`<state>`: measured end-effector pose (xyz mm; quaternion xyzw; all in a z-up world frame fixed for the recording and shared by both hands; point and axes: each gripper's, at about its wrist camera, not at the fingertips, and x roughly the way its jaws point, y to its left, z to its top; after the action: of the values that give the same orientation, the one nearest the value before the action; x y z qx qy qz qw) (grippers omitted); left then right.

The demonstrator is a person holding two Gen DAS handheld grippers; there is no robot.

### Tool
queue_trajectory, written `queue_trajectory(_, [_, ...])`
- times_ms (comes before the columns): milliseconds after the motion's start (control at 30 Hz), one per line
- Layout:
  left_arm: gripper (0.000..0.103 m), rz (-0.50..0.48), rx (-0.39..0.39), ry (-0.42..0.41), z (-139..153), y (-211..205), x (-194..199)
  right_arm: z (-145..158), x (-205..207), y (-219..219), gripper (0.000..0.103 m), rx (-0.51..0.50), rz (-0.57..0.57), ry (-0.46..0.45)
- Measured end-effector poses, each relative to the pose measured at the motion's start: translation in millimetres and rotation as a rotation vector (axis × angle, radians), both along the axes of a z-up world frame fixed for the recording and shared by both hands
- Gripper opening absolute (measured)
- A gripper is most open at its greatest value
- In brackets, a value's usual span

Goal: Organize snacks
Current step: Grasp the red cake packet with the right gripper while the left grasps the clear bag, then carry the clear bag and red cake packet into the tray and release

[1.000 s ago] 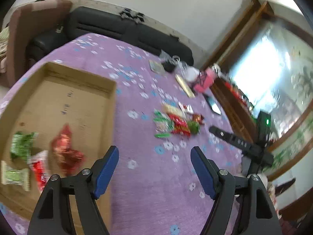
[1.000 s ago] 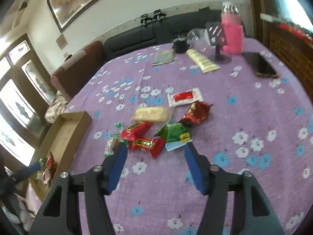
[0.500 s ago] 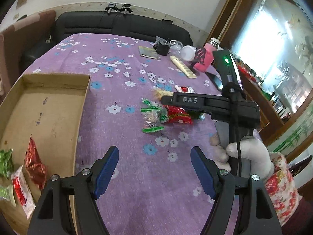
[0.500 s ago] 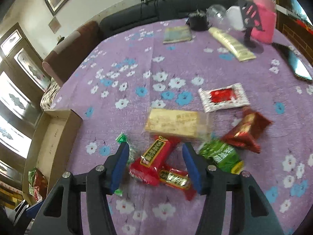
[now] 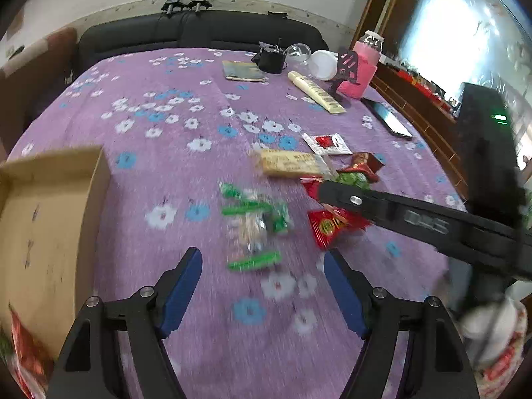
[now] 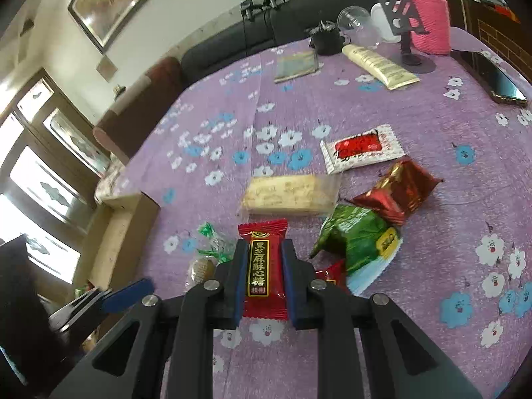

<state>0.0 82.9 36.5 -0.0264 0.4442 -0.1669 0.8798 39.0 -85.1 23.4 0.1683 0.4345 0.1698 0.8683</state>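
Snacks lie in a loose pile mid-table in the left wrist view, on a purple flowered cloth (image 5: pixel 173 173). Left gripper (image 5: pixel 262 286) hovers w/ blue pads spread wide, nothing btwn them; it points down at the cloth just short of a clear pack w/ green ends (image 5: pixel 254 222), which is blurred. Beyond that pack: a pale yellow bar (image 5: pixel 289 163), a white sachet w/ red centre (image 5: pixel 327 143), a dark red foil pack (image 5: pixel 362 164) and a green pack (image 5: pixel 352 179) partly hidden by the right gripper (image 5: pixel 327 196), which reaches in from the right edge over a red wrapper (image 5: pixel 332 227). Cardboard box (image 5: pixel 50 206) sits at the left, near the pile but apart from it; red wrappers show at its bottom-left corner. Far side of the table: pink bottle (image 5: pixel 364 69), cream tube (image 5: pixel 316 96), phone (image 5: pixel 387 118).

Right wrist view: right gripper (image 6: pixel 264 266) is pressed shut on a red candy bar (image 6: pixel 264 267), pads pinching its long sides, bar standing lengthwise btwn them w/ gold lettering facing the camera. Just behind it lie the pale yellow bar (image 6: pixel 289 194), green pack (image 6: pixel 359 241) and dark red foil pack (image 6: pixel 399 191); white sachet (image 6: pixel 360 148) farther back. Clear green-ended pack (image 6: pixel 212 242) is to the left of the held bar. Box corner (image 6: pixel 133 219) shows at left, w/ one blue pad of the left gripper (image 6: pixel 128 294) in front of it; can't tell its spread from this view.
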Motion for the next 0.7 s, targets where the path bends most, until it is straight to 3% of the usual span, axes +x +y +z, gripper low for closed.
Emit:
queue_trajectory(200, [0.057, -0.004, 0.012, 0.045, -17, -9, 30, 1, 0, -3, 0.018, 0.035, 0.019, -0.009])
queue_trajectory(300, [0.031, -0.005, 0.050, 0.030, -20, -13, 31, 3, -3, -3, 0.018, 0.034, 0.021, -0.019])
queue_trajectory(500, [0.031, 0.000, 0.030, -0.005, -13, -10, 20, 8, -5, -7, 0.018, 0.059, 0.013, -0.046])
queue_trajectory(700, [0.031, 0.034, -0.080, -0.039, 15, 22, -11, 12, -10, -3, 0.019, 0.066, 0.034, -0.081])
